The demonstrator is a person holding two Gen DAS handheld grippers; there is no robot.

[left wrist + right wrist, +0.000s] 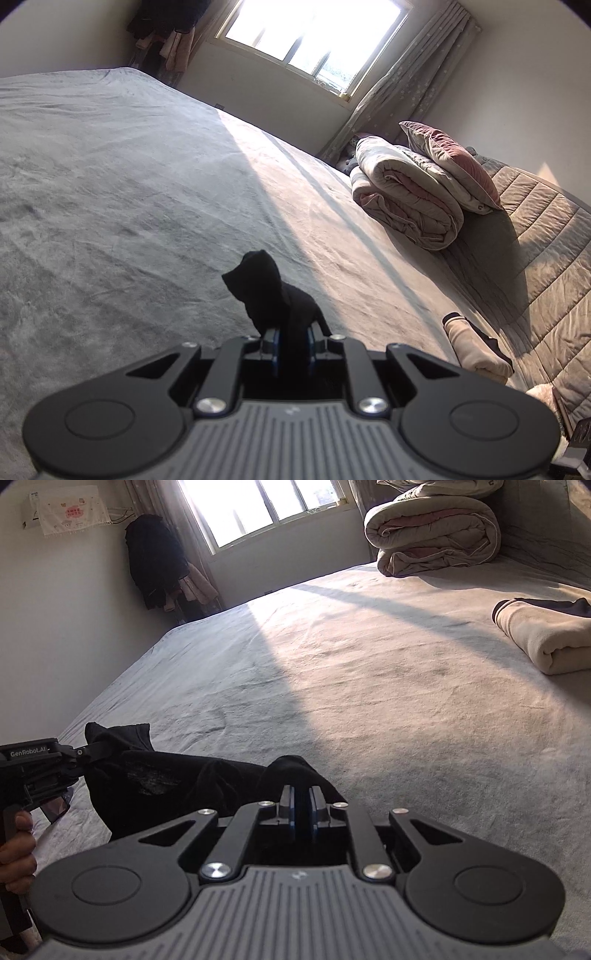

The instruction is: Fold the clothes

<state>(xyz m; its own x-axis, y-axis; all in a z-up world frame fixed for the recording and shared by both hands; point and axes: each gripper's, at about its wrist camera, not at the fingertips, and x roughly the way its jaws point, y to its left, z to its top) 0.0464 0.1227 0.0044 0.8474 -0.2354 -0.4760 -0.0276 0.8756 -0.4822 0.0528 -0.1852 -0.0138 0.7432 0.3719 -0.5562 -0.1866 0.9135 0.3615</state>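
A black garment (262, 288) is held up over the grey bed sheet (110, 184). In the left wrist view a bunch of it sticks up from my left gripper (293, 334), which is shut on it. In the right wrist view the garment (166, 779) hangs in a sagging span between both grippers. My right gripper (302, 805) is at its right end with a fold of cloth between the narrow jaws. My left gripper (99, 749) clamps the other end at the left edge, a hand (14, 849) on its handle.
A folded beige garment (546, 642) lies on the bed to the right, also in the left wrist view (476, 350). A rolled quilt (406, 195) and pillow (450, 162) sit near the padded headboard (546, 240). Dark clothes (155, 561) hang in the corner by the window.
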